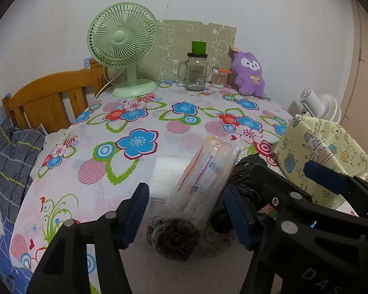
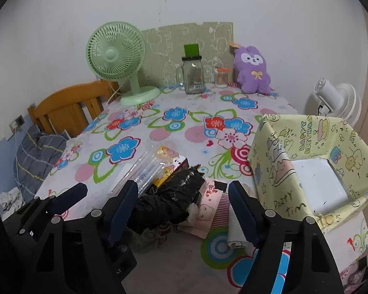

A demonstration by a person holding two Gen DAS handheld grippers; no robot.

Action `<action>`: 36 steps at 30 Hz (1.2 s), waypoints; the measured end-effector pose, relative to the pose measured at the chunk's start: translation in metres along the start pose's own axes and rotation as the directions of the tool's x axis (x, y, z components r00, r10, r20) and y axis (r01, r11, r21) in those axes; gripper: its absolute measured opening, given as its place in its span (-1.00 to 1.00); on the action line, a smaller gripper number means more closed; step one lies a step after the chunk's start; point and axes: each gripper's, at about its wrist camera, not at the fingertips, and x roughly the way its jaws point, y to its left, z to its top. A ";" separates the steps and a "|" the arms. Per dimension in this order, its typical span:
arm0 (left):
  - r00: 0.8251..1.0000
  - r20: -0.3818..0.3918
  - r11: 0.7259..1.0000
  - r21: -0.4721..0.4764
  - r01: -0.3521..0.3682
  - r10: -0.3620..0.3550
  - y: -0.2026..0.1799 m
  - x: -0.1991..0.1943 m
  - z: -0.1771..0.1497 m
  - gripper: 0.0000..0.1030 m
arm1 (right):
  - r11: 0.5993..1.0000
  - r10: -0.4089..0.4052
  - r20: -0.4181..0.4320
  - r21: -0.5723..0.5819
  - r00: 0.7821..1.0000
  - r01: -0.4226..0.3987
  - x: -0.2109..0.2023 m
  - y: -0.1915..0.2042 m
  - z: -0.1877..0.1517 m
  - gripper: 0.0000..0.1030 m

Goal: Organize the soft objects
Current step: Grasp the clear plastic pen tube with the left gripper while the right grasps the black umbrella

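1. Table w/ floral cloth (image 2: 184, 112): I judge the job barely begun. The soft stuff sits in one pile at the near edge, nothing sorted out of it yet.
2. Yellow box (image 2: 277, 152), my right side of the table: inside shows only its white bottom, so I judge nothing's packed. It stands just beside the pile. Writing on the wrap: "HAPPY BIRTHDAY" on the inner wall, "PARTY TIME" on the front, last letters hard to read.
3. Purple plush (image 2: 254, 69): upright at the far end against the wall, well apart from the box. If it counts as soft, it's left to do too.
4. Black plastic bag (image 2: 174, 196): crumpled, mid-pile, lying btwn my right gripper's fingers but pads not on it.
5. Clear straw pack (image 1: 203, 171): tilted, resting across the pile, btwn my left gripper's fingers, not touched.
6. Grey knit item (image 1: 174, 237): under the straw pack's near end, closest to me.
7. Pink cartoon packets (image 2: 206, 210): flat beside the bag; print too small to read.
8. Left gripper (image 1: 184, 215): released, part-spread, holding nothing.
9. Right gripper (image 2: 184, 218): same, released and empty, hanging over the bag.
10. Left gripper's body shows "DA…" in the left wrist view, cut off. Jar (image 1: 195, 73) label unreadable.
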 end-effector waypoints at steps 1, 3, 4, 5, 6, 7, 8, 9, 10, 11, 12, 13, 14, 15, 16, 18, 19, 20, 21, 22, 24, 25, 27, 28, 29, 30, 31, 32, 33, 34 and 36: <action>1.000 -0.004 1.000 0.001 0.000 0.000 0.000 0.001 0.000 0.18 | 1.000 -0.001 -0.009 0.001 1.000 0.001 0.003 0.000 0.000 0.49; 1.000 -0.011 1.000 0.006 -0.003 0.003 0.000 0.004 0.000 0.06 | 1.000 -0.001 -0.020 -0.001 1.000 0.001 0.008 0.001 0.000 0.45; 1.000 -0.017 1.000 0.009 -0.002 0.002 0.000 0.007 -0.001 0.03 | 1.000 -0.001 -0.031 -0.004 1.000 0.000 0.012 0.003 0.000 0.43; 1.000 -0.023 1.000 0.011 0.000 0.000 -0.001 0.009 -0.001 -0.01 | 1.000 0.002 -0.039 -0.005 0.999 -0.002 0.015 0.003 0.000 0.42; 1.000 -0.029 1.000 0.013 0.002 -0.001 -0.001 0.011 -0.001 -0.07 | 1.000 0.005 -0.046 -0.005 0.999 -0.005 0.016 0.003 -0.001 0.41; 0.999 -0.035 1.000 0.014 0.002 -0.001 -0.001 0.013 -0.002 -0.10 | 1.000 0.008 -0.059 -0.003 0.998 -0.008 0.020 0.004 -0.001 0.40; 0.999 -0.038 1.000 0.017 -0.002 0.003 -0.001 0.015 -0.002 -0.12 | 1.000 0.010 -0.067 0.000 0.998 -0.010 0.023 0.004 -0.001 0.38; 0.999 -0.039 1.000 0.018 -0.004 0.005 -0.001 0.016 -0.002 -0.13 | 1.000 0.013 -0.075 0.003 0.997 -0.013 0.026 0.004 -0.001 0.37; 0.999 -0.041 1.000 0.021 -0.005 0.006 -0.002 0.017 -0.003 -0.14 | 1.000 0.014 -0.079 0.005 0.997 -0.014 0.028 0.004 -0.001 0.33; 0.999 -0.045 1.000 0.024 -0.003 0.004 -0.002 0.018 -0.003 -0.19 | 1.000 0.017 -0.086 0.007 0.996 -0.016 0.031 0.004 -0.001 0.32; 0.999 -0.051 1.000 0.025 0.003 -0.001 -0.003 0.019 -0.003 -0.23 | 1.000 0.019 -0.092 0.007 0.996 -0.019 0.033 0.004 -0.002 0.27; 0.998 -0.056 1.000 0.026 0.007 -0.006 -0.003 0.020 -0.004 -0.24 | 1.000 0.024 -0.098 0.009 0.995 -0.023 0.035 0.004 -0.002 0.21; 0.998 -0.060 1.000 0.026 0.013 -0.011 -0.003 0.022 -0.004 -0.27 | 1.000 0.028 -0.106 0.011 0.994 -0.027 0.038 0.004 -0.002 0.14; 0.998 -0.061 1.000 0.027 0.015 -0.013 -0.003 0.022 -0.005 -0.30 | 0.999 0.032 -0.111 0.012 0.993 -0.031 0.040 0.004 -0.003 0.11; 0.998 -0.060 0.999 0.031 0.014 -0.012 -0.004 0.022 -0.005 -0.31 | 0.999 0.041 -0.116 0.017 0.992 -0.039 0.041 0.003 -0.003 0.03; 0.998 -0.059 0.999 0.039 0.014 -0.012 -0.004 0.022 -0.006 -0.37 | 0.998 0.057 -0.130 0.031 0.990 -0.053 0.046 0.002 -0.003 -0.22; 0.998 -0.057 0.999 0.042 0.015 -0.012 -0.005 0.022 -0.006 -0.39 | 0.998 0.057 -0.133 0.032 0.989 -0.053 0.047 0.001 -0.002 -0.34; 0.998 -0.056 0.999 0.044 0.016 -0.014 -0.006 0.022 -0.006 -0.43 | 0.998 0.052 -0.135 0.030 0.989 -0.049 0.048 0.001 -0.002 -0.39; 0.998 -0.056 0.999 0.046 0.017 -0.015 -0.007 0.022 -0.005 -0.45 | 0.998 0.052 -0.135 0.029 0.989 -0.048 0.049 0.001 -0.002 -0.42; 0.998 -0.055 0.999 0.046 0.019 -0.017 -0.007 0.022 -0.005 -0.47 | 0.998 0.052 -0.135 0.030 0.989 -0.048 0.049 0.001 -0.002 -0.47; 0.998 -0.055 0.999 0.040 0.028 -0.026 -0.007 0.022 -0.004 -0.53 | 0.999 0.048 -0.132 0.025 0.990 -0.045 0.048 0.002 -0.002 -0.50; 0.998 -0.056 0.999 0.038 0.033 -0.030 -0.006 0.021 -0.003 -0.55 | 0.999 0.049 -0.130 0.023 0.990 -0.046 0.047 0.002 -0.001 -0.52; 0.998 -0.058 0.999 0.033 0.042 -0.040 -0.006 0.020 -0.003 -0.62 | 0.999 0.047 -0.126 0.020 0.991 -0.045 0.046 0.003 0.000 -0.54; 0.997 -0.059 0.998 0.031 0.046 -0.045 -0.006 0.019 -0.003 -0.65 | 0.999 0.046 -0.125 0.019 0.991 -0.044 0.046 0.003 0.000 -0.56; 0.997 -0.062 0.998 0.029 0.055 -0.053 -0.007 0.018 -0.003 -0.69 | 0.999 0.045 -0.122 0.017 0.992 -0.043 0.045 0.003 0.000 -0.58; 0.996 -0.063 0.998 0.028 0.060 -0.058 -0.007 0.017 -0.002 -0.70 | 0.999 0.043 -0.120 0.014 0.992 -0.042 0.043 0.003 0.000 -0.58; 0.996 -0.062 0.998 0.028 0.064 -0.062 -0.008 0.015 -0.002 -0.70 | 0.999 0.042 -0.118 0.013 0.992 -0.041 0.042 0.003 0.001 -0.60; 0.996 -0.060 0.998 0.028 0.065 -0.063 -0.008 0.014 -0.001 -0.70 | 0.999 0.043 -0.117 0.012 0.992 -0.042 0.040 0.003 0.001 -0.60; 0.996 -0.056 0.997 0.028 0.067 -0.065 -0.009 0.012 -0.001 -0.72 | 0.999 0.043 -0.113 0.012 0.993 -0.042 0.038 0.002 0.002 -0.60; 0.996 -0.053 0.997 0.029 0.067 -0.065 -0.010 0.010 0.000 -0.74 | 0.999 0.042 -0.110 0.010 0.993 -0.041 0.036 0.002 0.003 -0.61; 0.997 -0.046 0.997 0.031 0.067 -0.065 -0.012 0.007 0.001 -0.75 | 0.999 0.033 -0.099 0.004 0.995 -0.033 0.032 0.002 0.004 -0.62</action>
